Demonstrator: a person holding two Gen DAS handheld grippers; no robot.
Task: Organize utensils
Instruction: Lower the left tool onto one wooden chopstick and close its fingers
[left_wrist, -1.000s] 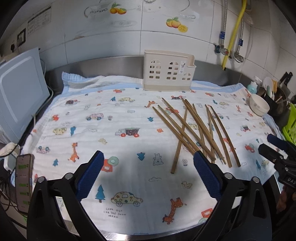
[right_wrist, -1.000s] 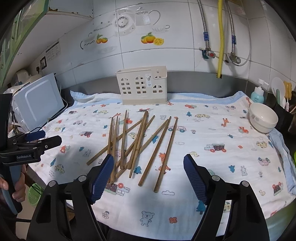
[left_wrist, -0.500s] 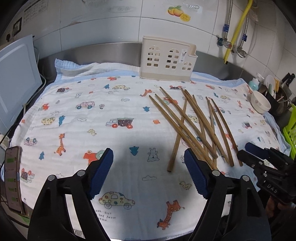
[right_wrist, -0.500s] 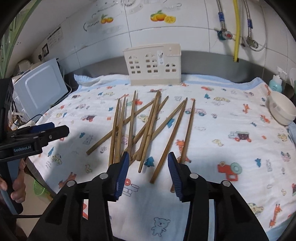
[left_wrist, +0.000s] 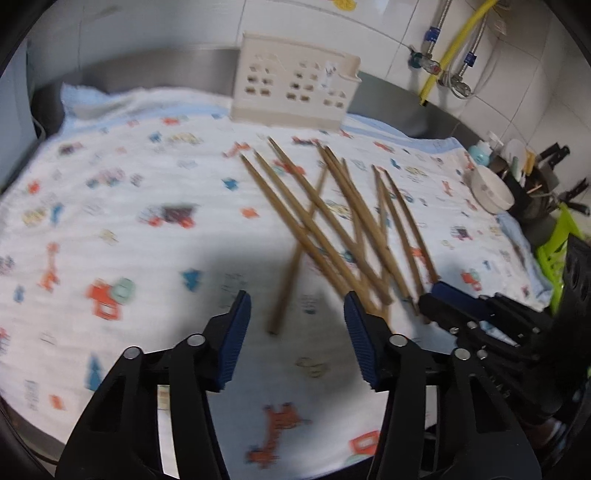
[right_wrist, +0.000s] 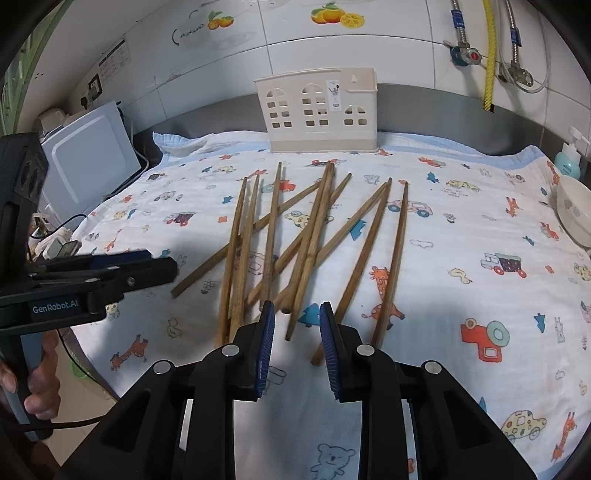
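Just ahead of hand-held gripper (right_wrist: 297, 314): chopsticks (right_wrist: 310, 236).

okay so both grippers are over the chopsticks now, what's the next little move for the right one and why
Probably ease the right gripper down and close on the chopstick end between its pads. Its jaws have just been closing, yet nothing is pinched, and the chopsticks lie loose on the cloth, outside the holder.

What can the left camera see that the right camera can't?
Only the left wrist view shows the green rack and the dark pot of tools. Only the right wrist view shows a hand, the white appliance and the orange stickers. Both show the chopsticks, the holder, the bowl and the cloth.
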